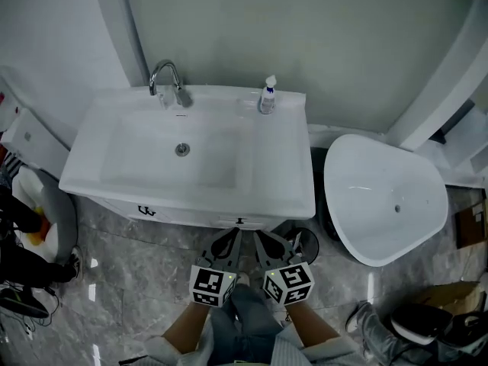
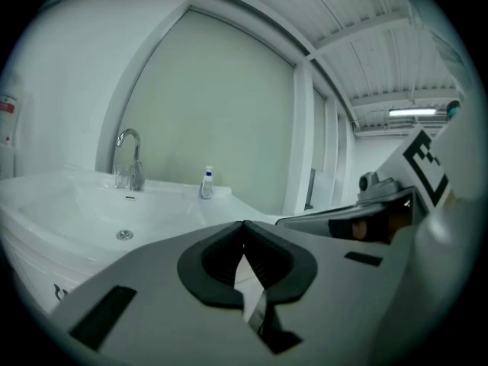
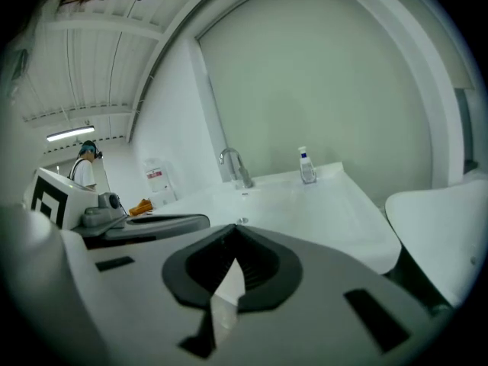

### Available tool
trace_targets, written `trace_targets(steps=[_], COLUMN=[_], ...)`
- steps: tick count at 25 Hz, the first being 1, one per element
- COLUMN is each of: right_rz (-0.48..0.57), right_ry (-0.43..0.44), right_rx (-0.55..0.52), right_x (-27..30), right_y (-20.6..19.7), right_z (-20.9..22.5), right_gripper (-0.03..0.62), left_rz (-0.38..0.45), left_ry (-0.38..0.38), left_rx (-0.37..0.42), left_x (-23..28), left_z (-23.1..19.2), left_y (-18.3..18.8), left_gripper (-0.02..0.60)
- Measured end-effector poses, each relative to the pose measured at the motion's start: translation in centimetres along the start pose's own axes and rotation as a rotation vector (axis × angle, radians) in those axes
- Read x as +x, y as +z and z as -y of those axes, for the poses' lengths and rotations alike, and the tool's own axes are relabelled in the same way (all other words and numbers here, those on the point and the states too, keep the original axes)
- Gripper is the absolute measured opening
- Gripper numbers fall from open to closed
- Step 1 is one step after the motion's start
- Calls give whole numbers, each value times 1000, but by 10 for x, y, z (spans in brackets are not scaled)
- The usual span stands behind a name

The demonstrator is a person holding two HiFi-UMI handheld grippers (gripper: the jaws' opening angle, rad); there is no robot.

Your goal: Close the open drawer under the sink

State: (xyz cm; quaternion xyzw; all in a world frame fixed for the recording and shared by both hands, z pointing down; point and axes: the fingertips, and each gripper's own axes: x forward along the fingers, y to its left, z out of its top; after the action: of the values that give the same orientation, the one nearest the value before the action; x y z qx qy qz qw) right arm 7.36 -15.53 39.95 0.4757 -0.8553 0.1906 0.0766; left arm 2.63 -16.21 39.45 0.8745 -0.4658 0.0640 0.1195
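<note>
A white sink [image 1: 284, 175] with a chrome faucet [image 1: 169, 82] sits on a vanity. The white drawer front [image 1: 194, 216] with small dark handles shows just below the sink's front rim. My left gripper [image 1: 231, 237] and right gripper [image 1: 261, 238] are side by side in front of the drawer, close to it, and whether they touch it is unclear. Both are shut on nothing. In the left gripper view the left gripper [image 2: 244, 223] has its tips together, level with the sink top. The right gripper [image 3: 234, 227] looks the same in its own view.
A small soap bottle [image 1: 267, 96] stands at the sink's back right. A white oval basin [image 1: 385, 197] stands to the right, with a dark bin [image 1: 320, 193] between it and the vanity. Clutter and a grey seat [image 1: 38, 219] lie at the left. The floor is grey marble tile.
</note>
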Motion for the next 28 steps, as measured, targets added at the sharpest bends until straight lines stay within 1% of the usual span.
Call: trace_targets(steps=[6, 9, 12, 15, 20, 28], right_rz=[71, 99, 122, 132, 128, 115], right_ry=[69, 103, 145, 175, 209, 220], right_rx=[-12, -43, -57, -71, -85, -83], right_x=[-16, -22, -27, -34, -44, -49], right_y=[70, 97, 117, 129, 144, 144], right_z=[-20, -30, -39, -45, -53, -50], right_gripper=[9, 9, 9, 9, 9, 9], left_rz=[49, 76, 106, 127, 154, 173], left_ry=[-36, -46, -48, -44, -46, -61], left_rx=[1, 1, 23, 32, 8, 16], left_x=[-12, -20, -29, -35, -43, -51], left_z=[16, 20, 22, 23, 20, 28], left_y=[57, 81, 103, 120, 142, 150], left_gripper=[15, 15, 15, 15, 15, 15])
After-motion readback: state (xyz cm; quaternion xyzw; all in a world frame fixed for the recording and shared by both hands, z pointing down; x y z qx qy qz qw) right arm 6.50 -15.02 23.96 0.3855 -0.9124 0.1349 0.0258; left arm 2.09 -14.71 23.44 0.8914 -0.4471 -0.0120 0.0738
